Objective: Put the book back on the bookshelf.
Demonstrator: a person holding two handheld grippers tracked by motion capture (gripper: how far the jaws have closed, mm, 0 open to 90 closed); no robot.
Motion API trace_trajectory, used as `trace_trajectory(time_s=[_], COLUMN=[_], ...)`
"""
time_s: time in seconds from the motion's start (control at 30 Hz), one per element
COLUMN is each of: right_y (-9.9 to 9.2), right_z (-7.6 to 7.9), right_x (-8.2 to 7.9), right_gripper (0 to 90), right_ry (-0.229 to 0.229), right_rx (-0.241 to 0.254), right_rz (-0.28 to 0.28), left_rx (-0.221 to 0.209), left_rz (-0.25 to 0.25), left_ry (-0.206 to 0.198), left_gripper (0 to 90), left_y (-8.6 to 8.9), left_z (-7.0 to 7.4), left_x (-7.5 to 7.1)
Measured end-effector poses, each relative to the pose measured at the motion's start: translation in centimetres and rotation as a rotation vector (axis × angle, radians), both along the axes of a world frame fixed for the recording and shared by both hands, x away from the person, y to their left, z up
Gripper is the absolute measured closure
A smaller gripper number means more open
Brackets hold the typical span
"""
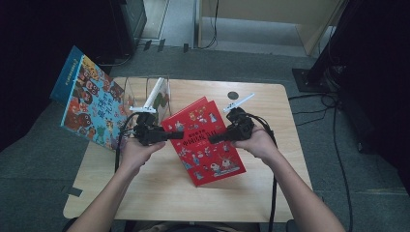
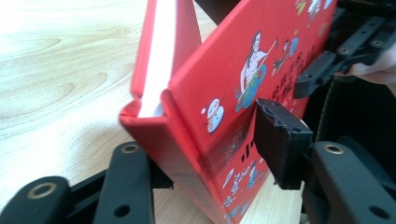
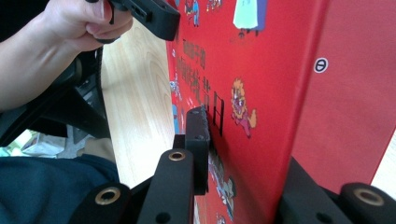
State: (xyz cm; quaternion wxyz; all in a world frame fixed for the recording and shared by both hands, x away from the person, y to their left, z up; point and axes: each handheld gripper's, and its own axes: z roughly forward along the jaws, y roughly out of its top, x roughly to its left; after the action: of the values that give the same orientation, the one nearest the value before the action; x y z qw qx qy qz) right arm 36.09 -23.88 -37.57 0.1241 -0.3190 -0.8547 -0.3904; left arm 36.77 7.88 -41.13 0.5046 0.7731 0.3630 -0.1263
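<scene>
Item: red picture book [image 1: 205, 140], hardcover, tilted up off the worktop [image 1: 270, 183], held between my two tools. My left hand-held gripper [image 1: 170, 136] sits at the book's left edge, near the spine corner; seen along its jaws, one pad [image 2: 280, 140] presses the printed front cover and the other jaw lies behind the back board, so it is clamped on the book. My right hand-held gripper [image 1: 216, 138] sits at the opposite, right edge, one pad [image 3: 200, 140] flat on the cover and the other jaw behind the board, also gripping the book. Relation that matters: the book lies straight ahead of each tool, in its jaws, its long axis running from the far end near the clear stand [image 1: 145, 94] down toward me, crosswise to the line between my two grips. Both hands are equally near. Second item: blue picture book [image 1: 89, 104], leaning beyond my left tool, untouched. Judgement: lifting evenly should keep the covers from splaying open.
</scene>
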Motion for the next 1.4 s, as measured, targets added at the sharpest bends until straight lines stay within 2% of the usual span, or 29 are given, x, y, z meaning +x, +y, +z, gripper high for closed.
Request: trace_trajectory(time_s=[0.1, 0.23, 0.27, 0.3, 0.33, 0.37, 0.6, 0.63, 0.67, 0.73, 0.8, 0.83, 0.9, 0.93, 0.97, 1.0, 1.03, 1.07, 1.1, 1.13, 1.17, 1.23, 1.4], right_y=[-0.1, -0.2, -0.4, -0.6, -0.8, -0.9, -1.6, -2.2, -2.6, -3.7, -4.1, -4.2, -4.1, -4.0, -4.0, -3.7, -3.6, -3.5, -3.4, -3.4, -3.5, -3.5, -2.7], right_z=[-0.1, -0.4, -0.5, -0.5, -0.7, -0.8, -1.0, -0.9, -0.9, -1.0, -1.3, -1.4, -1.5, -1.6, -1.6, -1.6, -1.5, -1.5, -1.4, -1.4, -1.4, -1.6, -1.7], right_x=[0.2, 0.7, 0.9, 1.1, 1.2, 1.1, 0.7, 0.6, 0.7, 0.8, 0.9, 0.9, 0.9, 0.8, 0.8, 0.7, 0.6, 0.6, 0.6, 0.6, 0.8, 0.9, 0.9], right_gripper=[76.9, 61.4, 59.1, 59.0, 58.2, 57.0, 55.4, 57.4, 57.6, 63.9, 66.8, 69.8, 70.1, 71.5, 71.5, 80.0, 87.3, 90.0, 90.0, 90.0, 90.0, 90.0, 90.0], right_ry=[0.001, -0.016, -0.028, -0.036, -0.026, -0.035, -0.066, -0.092, -0.098, -0.094, -0.098, -0.106, -0.113, -0.158, -0.158, -0.205, -0.217, -0.214, -0.225, -0.225, -0.22, -0.211, -0.218], right_rx=[-0.002, -0.01, -0.018, -0.023, -0.011, -0.01, 0.007, -0.024, -0.028, -0.023, -0.015, -0.027, -0.045, -0.062, -0.062, -0.093, -0.105, -0.109, -0.122, -0.122, -0.135, -0.141, -0.123], right_rz=[0.004, -0.028, -0.051, -0.068, -0.057, -0.053, -0.06, -0.098, -0.116, -0.161, -0.188, -0.197, -0.202, -0.21, -0.21, -0.214, -0.22, -0.227, -0.254, -0.254, -0.286, -0.314, -0.311], left_rx=[-0.005, 0.001, -0.002, -0.012, -0.008, -0.004, 0.016, 0.02, 0.02, 0.036, 0.041, 0.041, 0.05, 0.06, 0.06, 0.077, 0.084, 0.084, 0.099, 0.099, 0.105, 0.122, 0.154], left_rz=[-0.028, -0.081, -0.088, -0.104, -0.113, -0.116, -0.128, -0.129, -0.129, -0.122, -0.107, -0.107, -0.111, -0.112, -0.112, -0.104, -0.101, -0.101, -0.107, -0.107, -0.105, -0.104, -0.12], left_ry=[0.008, -0.029, -0.035, -0.031, -0.035, -0.035, -0.044, -0.046, -0.046, -0.045, -0.059, -0.059, -0.068, -0.074, -0.074, -0.082, -0.085, -0.085, -0.097, -0.097, -0.099, -0.103, -0.119], left_gripper=[58.8, 68.9, 71.7, 74.0, 75.6, 76.3, 76.5, 79.1, 80.2, 80.6, 80.6, 80.7, 80.6, 80.6, 80.6, 80.6, 80.6, 80.6, 80.6, 80.6, 80.6, 80.5, 80.5], left_y=[0.1, -0.2, -0.2, -0.3, -0.4, -0.4, -0.3, -0.2, -0.2, -0.1, -0.3, -0.3, -0.4, -0.6, -0.6, -0.7, -0.7, -0.7, -0.7, -0.7, -0.6, -0.7, -1.1], left_z=[0.3, 1.1, 1.3, 1.4, 1.6, 1.7, 2.4, 2.4, 2.4, 2.5, 3.0, 3.0, 3.3, 3.7, 3.7, 4.2, 4.3, 4.3, 4.6, 4.6, 4.8, 5.0, 5.6], left_x=[0.1, -0.3, -0.3, -0.4, -0.4, -0.4, -0.4, -0.4, -0.4, -0.5, -0.4, -0.4, -0.3, -0.3, -0.3, -0.3, -0.2, -0.2, -0.2, -0.2, -0.3, -0.4, -0.6])
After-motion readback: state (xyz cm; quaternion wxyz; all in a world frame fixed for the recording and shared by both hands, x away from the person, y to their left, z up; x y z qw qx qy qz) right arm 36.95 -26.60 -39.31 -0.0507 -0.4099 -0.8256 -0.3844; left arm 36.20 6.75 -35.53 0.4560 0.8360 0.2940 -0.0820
